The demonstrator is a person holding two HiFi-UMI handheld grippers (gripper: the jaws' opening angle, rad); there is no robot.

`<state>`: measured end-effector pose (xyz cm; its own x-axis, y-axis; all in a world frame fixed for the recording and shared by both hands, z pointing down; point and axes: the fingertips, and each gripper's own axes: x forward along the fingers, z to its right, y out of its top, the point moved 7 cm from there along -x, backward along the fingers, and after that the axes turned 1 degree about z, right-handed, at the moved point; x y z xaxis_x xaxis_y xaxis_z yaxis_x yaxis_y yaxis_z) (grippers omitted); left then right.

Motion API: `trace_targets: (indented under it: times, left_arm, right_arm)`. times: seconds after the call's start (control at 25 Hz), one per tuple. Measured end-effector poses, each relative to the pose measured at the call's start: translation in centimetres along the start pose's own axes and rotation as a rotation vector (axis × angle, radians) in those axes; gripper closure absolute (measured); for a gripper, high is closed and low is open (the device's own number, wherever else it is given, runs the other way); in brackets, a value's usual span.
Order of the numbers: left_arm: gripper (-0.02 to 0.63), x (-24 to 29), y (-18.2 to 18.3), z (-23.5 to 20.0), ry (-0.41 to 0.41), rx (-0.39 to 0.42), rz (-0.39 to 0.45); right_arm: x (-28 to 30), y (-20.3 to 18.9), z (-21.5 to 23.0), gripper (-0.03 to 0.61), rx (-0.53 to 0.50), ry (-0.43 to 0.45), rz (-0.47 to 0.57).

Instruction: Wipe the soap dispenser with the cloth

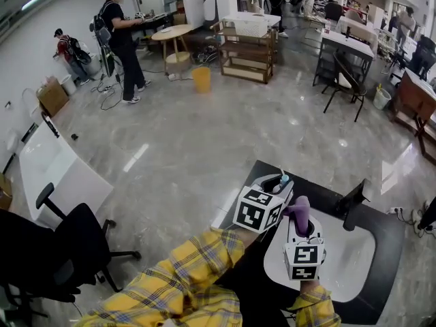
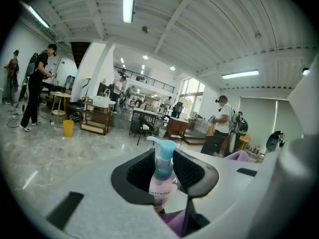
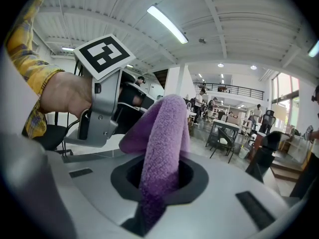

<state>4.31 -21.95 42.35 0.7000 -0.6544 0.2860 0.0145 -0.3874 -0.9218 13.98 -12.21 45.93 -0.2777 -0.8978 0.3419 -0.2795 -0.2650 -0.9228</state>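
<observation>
The dark tabletop [image 1: 390, 249] carries a white sink [image 1: 354, 263]. Both tools are held above the tabletop's left edge, side by side, pointing away from the person and slightly downward. The person's left hand [image 3: 64, 91], in a yellow plaid sleeve [image 1: 178, 278], grips the left tool's handle.

The right tongs [image 3: 159, 176] are clamped on a folded purple cloth [image 3: 165, 133] that stands up out of them. The left tongs [image 2: 164, 169] are clamped on the neck of the upright soap dispenser [image 2: 160, 187], a clear bottle with a blue pump. Its label appears to read "softymo". Cloth shows just beside the bottle's lower part.
</observation>
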Motion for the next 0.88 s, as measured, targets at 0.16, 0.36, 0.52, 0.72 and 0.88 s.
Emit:
trace_targets:
  times: [0.16,0.36,0.52,0.72,0.88]
  left_arm:
    - [0.514,0.5,-0.4,1.0,-0.009,0.0,-0.003]
    - [0.511,0.5,-0.6,1.3,-0.033,0.041,-0.007]
    - [0.465,-0.1,-0.6,1.1,-0.089,0.074,-0.008]
    - [0.442,-1.8,-1.0,0.5,-0.152,0.066,0.043]
    - [0.442,-3.6,-1.6,-0.9,-0.188,0.015,0.081]
  right_arm:
    - [0.3,-0.1,-0.2,0.541,0.007,0.004,0.002]
    - [0.1,0.1,-0.6,0.541,-0.002,0.008,0.003]
    - [-0.2,0.2,-0.3,0.541,0.001,-0.007,0.007]
    - [-0.2,0.6,0.1,0.541,0.002,-0.018,0.016]
    - [0.4,1.5,0.5,0.541,-0.007,-0.055,0.027]
